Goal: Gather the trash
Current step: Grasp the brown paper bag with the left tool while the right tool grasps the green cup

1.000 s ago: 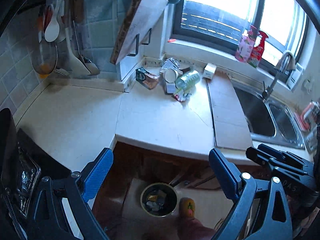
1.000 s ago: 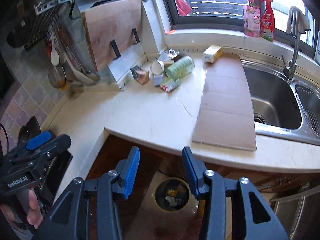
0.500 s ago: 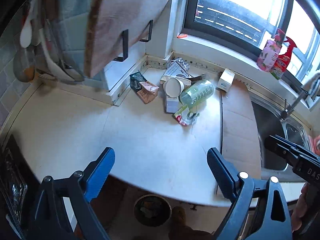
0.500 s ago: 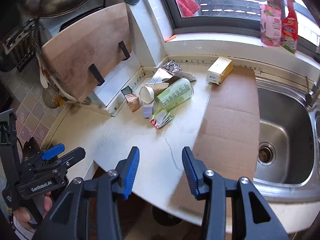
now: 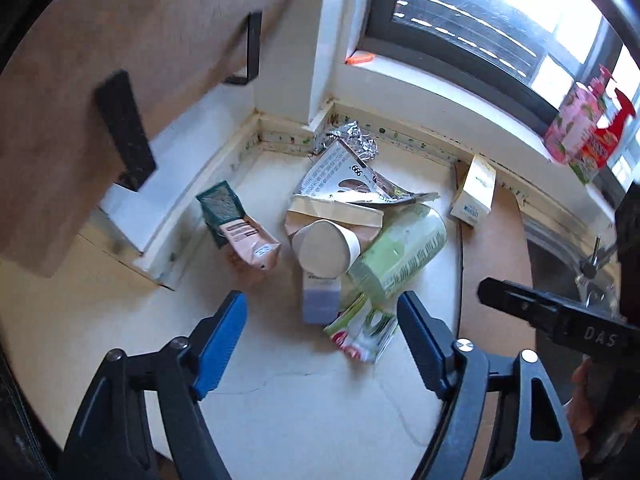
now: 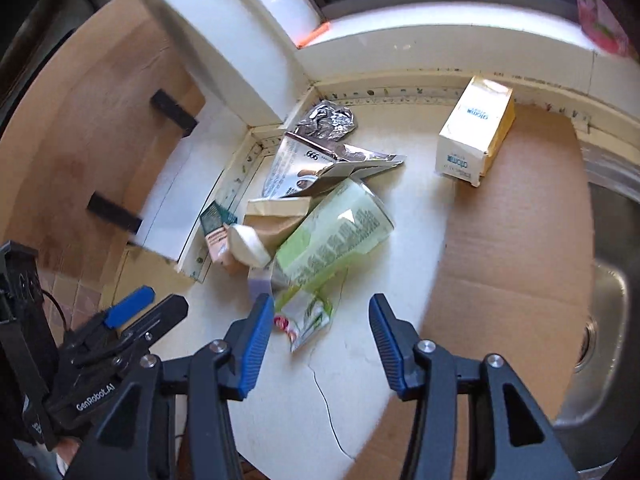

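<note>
Just ahead of the blue-padded left gripper (image 5: 322, 330) lies a green, white and red wrapper (image 5: 362, 334); beyond it a pale green bottle with dark print (image 5: 400, 254), a white cup (image 5: 326, 246) and a lilac-ended carton (image 5: 320, 298). Farther left sits a teal and pink pouch (image 5: 240, 228); farther right, a white and yellow box (image 5: 474, 190) on brown cardboard (image 5: 496, 264).

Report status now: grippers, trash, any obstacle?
Left gripper and right gripper: jaws open, empty. Trash pile on counter, untouched, green-red wrapper nearest. Nothing in the way.
</note>
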